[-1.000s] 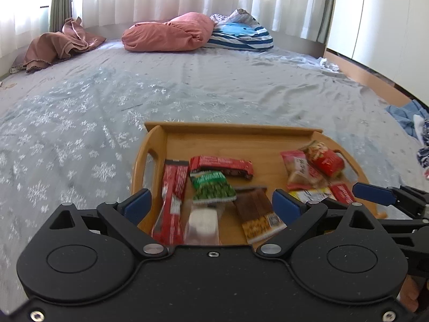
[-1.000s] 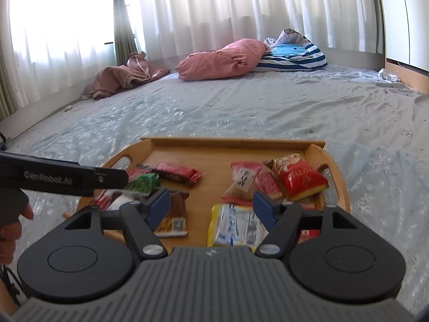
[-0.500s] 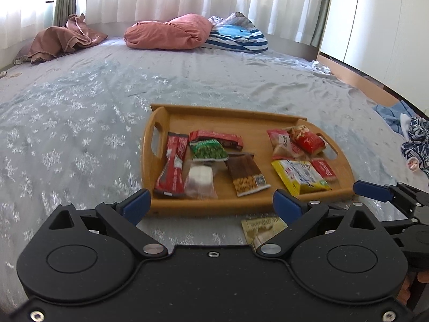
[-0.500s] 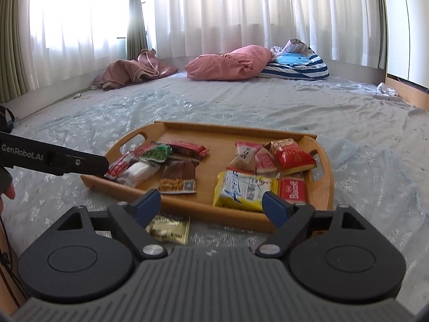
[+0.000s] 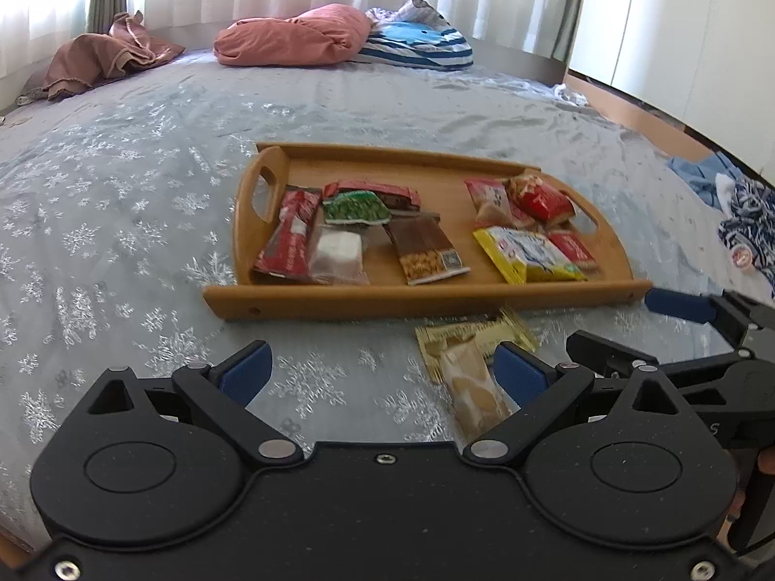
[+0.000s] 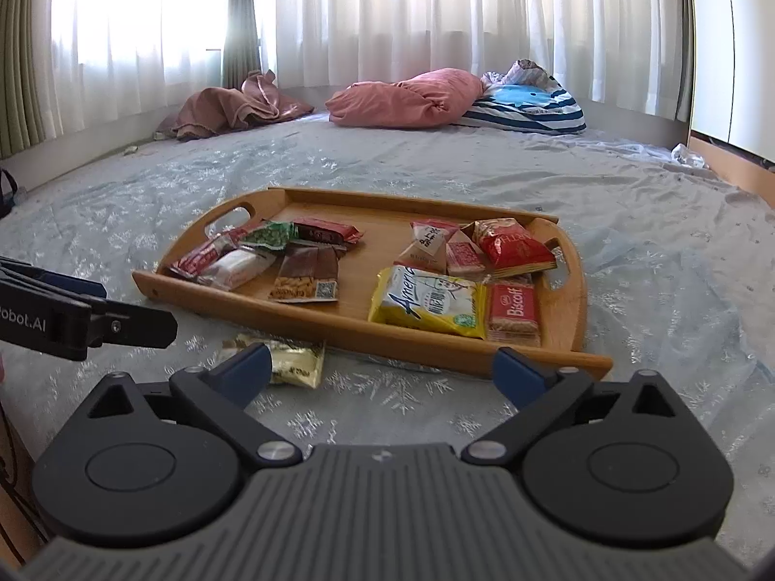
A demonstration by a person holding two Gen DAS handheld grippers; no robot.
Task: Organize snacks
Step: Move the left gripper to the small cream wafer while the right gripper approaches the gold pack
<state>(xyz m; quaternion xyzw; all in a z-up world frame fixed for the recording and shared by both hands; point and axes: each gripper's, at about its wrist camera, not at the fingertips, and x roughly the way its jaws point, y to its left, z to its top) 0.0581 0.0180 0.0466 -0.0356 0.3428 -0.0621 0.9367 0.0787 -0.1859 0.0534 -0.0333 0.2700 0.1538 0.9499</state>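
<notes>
Change: both grippers pulled back from tray, gold packet now visible
Left gripper: wide open, empty
Right gripper: wide open, empty
Done: most snacks on tray (two clusters)
Left: gold packet on bedsheet, just before tray

A pale bedsheet patterned with snowflakes was spread across the bed. At its far edge a pink pillow was laid touching a striped blue cushion, with a crumpled brown blanket well apart on the left. White curtains were hung behind them. Bundled blue clothes were seen at the right side.
</notes>
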